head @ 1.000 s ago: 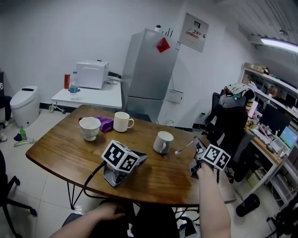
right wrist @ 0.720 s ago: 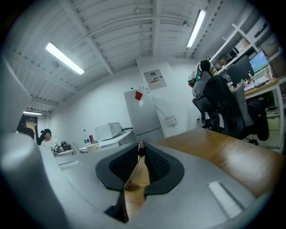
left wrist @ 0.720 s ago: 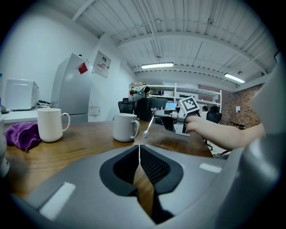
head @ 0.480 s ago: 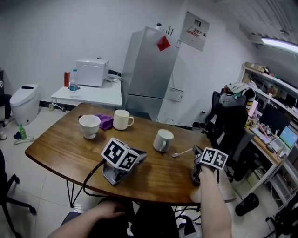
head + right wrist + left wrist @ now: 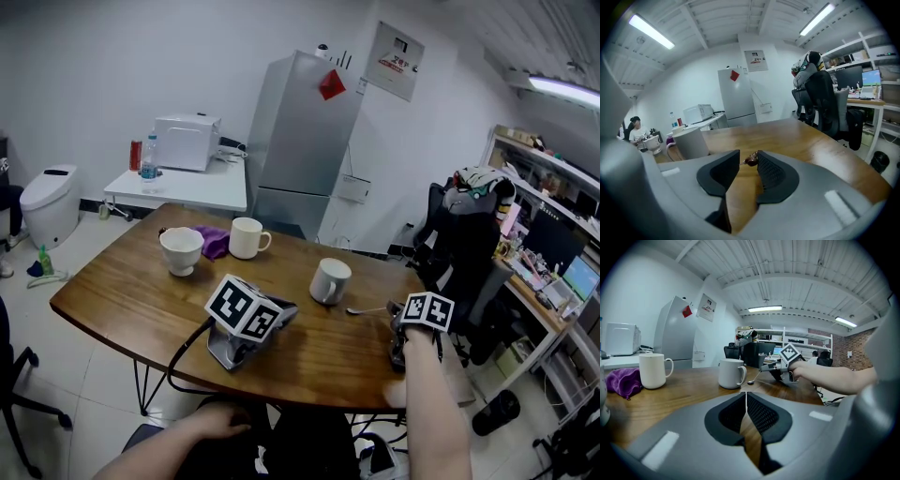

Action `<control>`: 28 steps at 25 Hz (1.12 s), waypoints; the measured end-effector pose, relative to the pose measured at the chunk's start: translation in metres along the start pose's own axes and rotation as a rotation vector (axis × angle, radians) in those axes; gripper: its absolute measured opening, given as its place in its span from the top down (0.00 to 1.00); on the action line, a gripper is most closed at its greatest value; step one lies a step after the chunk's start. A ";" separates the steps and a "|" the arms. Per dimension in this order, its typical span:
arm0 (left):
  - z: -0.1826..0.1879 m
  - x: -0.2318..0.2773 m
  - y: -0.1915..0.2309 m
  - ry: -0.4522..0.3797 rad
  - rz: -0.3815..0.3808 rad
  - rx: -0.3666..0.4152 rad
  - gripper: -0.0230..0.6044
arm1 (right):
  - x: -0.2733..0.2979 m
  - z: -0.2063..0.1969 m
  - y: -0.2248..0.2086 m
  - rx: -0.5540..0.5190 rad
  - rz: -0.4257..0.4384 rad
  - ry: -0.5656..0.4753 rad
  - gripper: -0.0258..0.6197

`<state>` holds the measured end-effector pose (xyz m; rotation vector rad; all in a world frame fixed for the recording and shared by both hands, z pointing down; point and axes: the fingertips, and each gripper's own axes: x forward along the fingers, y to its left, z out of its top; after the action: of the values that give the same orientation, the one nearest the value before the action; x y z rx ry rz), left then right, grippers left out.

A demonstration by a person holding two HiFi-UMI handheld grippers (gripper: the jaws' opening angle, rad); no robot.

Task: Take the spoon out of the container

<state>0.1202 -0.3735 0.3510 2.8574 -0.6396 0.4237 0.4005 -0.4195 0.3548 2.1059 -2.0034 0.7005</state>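
My left gripper (image 5: 746, 397) sat shut at 7 o'clock. My right gripper (image 5: 747, 158), at 4 o'clock, had just been opening, the spoon (image 5: 364, 309) tip between its jaws.

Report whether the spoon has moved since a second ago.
Yes: the spoon has sunk from a raised tilt beside the white mug onto the tabletop.

I look down on a wooden table (image 5: 122, 295) mid-frame; grey fridge (image 5: 302, 141) against the white wall (image 5: 112, 56) above it, black office chair (image 5: 464, 258) at right, strip light (image 5: 562, 87) upper right.
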 end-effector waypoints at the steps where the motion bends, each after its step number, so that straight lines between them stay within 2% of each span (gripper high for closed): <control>1: 0.000 0.000 0.000 0.000 0.000 0.000 0.94 | 0.001 -0.001 0.000 -0.008 -0.004 0.006 0.77; 6: -0.001 -0.001 0.000 0.001 0.000 -0.001 0.94 | 0.002 -0.006 0.001 -0.065 -0.022 0.034 0.69; 14: 0.000 0.000 0.000 0.000 0.000 -0.001 0.94 | -0.001 -0.003 0.004 -0.084 -0.011 0.004 0.68; 24: 0.000 -0.001 0.001 0.001 0.000 -0.001 0.94 | -0.015 -0.001 0.046 -0.127 0.114 -0.095 0.80; 28: 0.001 0.000 0.000 0.001 0.000 0.000 0.94 | -0.023 -0.004 0.064 -0.161 0.176 -0.138 0.90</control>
<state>0.1207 -0.3737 0.3503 2.8571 -0.6397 0.4250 0.3368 -0.4029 0.3353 1.9519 -2.2557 0.4112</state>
